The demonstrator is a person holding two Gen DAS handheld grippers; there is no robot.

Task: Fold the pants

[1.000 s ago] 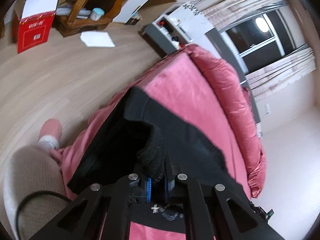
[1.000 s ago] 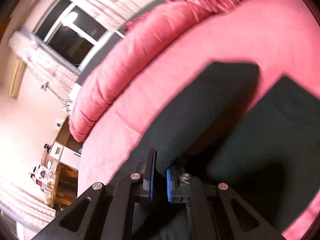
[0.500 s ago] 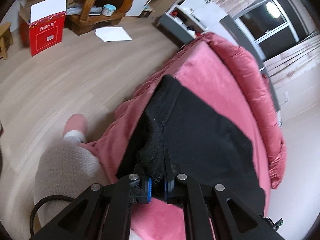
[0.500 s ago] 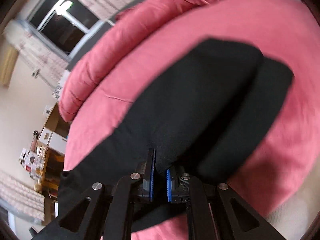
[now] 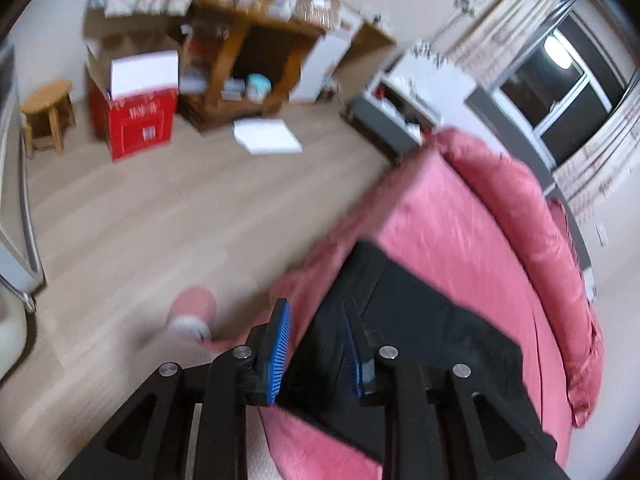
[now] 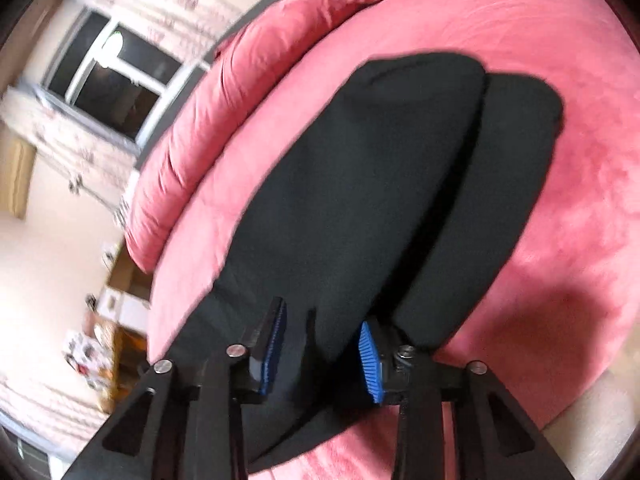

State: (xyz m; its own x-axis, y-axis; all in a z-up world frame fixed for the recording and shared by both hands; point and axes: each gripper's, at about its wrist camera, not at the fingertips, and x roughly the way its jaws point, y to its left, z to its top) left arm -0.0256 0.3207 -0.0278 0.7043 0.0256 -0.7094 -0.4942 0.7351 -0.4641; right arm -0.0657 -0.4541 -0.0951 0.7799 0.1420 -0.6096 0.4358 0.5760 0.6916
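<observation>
The black pants [image 5: 432, 344] lie flat along the near edge of the pink bed [image 5: 472, 216]. In the right wrist view the pants [image 6: 360, 184] lie with one leg laid over the other, the lower leg showing along the right side. My left gripper [image 5: 316, 336] is open and empty, above the pants' end at the bed's corner. My right gripper [image 6: 324, 340] is open and empty, just above the near part of the pants.
A rolled pink duvet [image 5: 532, 216] runs along the bed's far side. Wooden floor [image 5: 160, 216] lies left of the bed, with a red box [image 5: 136, 120], a wooden stool [image 5: 46, 114], a wooden shelf unit [image 5: 256, 60] and white paper [image 5: 268, 142]. The person's slippered foot [image 5: 192, 314] stands by the bed.
Both grippers have opened and let go of the pants, which now lie on the bed. The left gripper has lifted and tilted up toward the room.
</observation>
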